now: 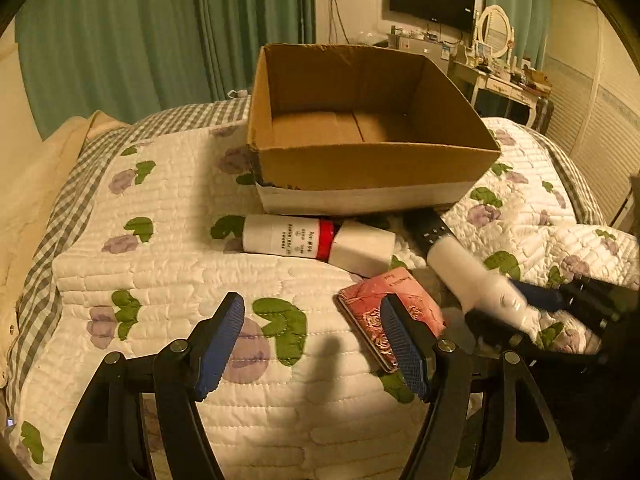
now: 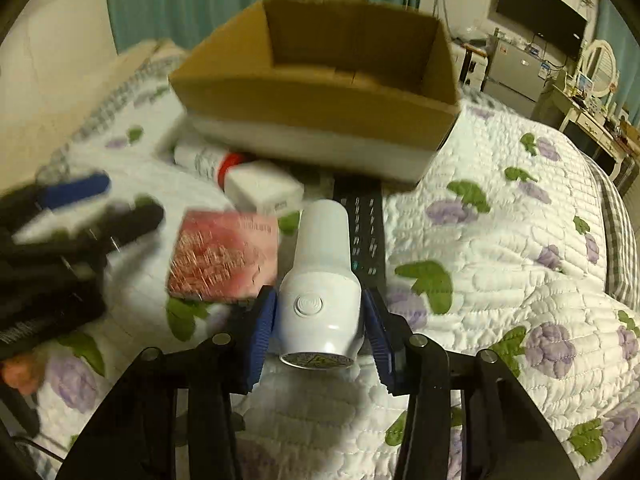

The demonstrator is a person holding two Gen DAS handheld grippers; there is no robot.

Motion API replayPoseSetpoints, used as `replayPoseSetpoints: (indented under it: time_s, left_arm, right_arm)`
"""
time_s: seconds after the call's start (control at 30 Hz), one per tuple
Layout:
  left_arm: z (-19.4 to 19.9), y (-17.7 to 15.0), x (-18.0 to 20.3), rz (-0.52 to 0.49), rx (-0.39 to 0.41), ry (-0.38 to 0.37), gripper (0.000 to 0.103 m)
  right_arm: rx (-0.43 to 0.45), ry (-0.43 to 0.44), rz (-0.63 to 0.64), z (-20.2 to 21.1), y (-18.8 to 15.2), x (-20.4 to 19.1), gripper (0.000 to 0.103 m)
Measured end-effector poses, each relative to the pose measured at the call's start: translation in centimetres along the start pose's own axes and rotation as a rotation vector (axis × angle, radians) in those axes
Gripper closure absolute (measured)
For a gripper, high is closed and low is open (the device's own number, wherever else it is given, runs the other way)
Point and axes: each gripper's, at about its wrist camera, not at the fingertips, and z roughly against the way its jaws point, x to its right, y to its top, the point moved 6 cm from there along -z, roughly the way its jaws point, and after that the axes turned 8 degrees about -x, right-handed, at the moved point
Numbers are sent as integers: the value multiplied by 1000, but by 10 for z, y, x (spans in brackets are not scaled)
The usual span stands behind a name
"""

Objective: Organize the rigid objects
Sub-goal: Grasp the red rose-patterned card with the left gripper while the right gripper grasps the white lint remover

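The left gripper [image 1: 312, 340] hovers over the quilted bed [image 1: 160, 264] with fingers spread wide. The cardboard box [image 1: 360, 168] holds nothing visible. The right gripper [image 2: 320, 332] clamps a white bottle-shaped device [image 2: 320, 280], partly hiding a black remote [image 2: 366, 220].

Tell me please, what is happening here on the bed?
A person with a gripper in each hand is tidying things into the empty cardboard box. The right gripper is shut on a white device and holds it over the black remote. The left gripper is open, its fingers near the pink packet. A white tube with a red band and a small white box lie on the quilt before the box.
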Motion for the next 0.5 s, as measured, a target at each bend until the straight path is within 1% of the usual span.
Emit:
replayPoseSetpoints:
  time_s: [0.13, 0.23, 0.3, 0.37, 0.4, 0.43, 0.5]
  left_arm:
    - [-10, -3, 8, 6, -52, -39, 30]
    - [-24, -2, 17, 9, -85, -69, 30]
    - [-37, -2, 23, 6, -114, -55, 30]
    - [-45, 0, 31, -15, -102, -37, 30]
    - [-47, 1, 33, -17, -104, -41, 30]
    - [-49, 3, 36, -15, -108, -43, 32]
    - [-48, 3, 44, -38, -110, -46, 33]
  right_arm:
    - [59, -39, -20, 20, 9, 18, 59]
    - [76, -38, -60, 27, 12, 32, 59]
    - [81, -33, -78, 28, 13, 38, 59]
    - [82, -29, -96, 28, 12, 44, 59]
    - [84, -24, -102, 28, 12, 46, 59]
    - [86, -16, -112, 28, 12, 48, 59]
    - [91, -9, -124, 28, 11, 52, 59]
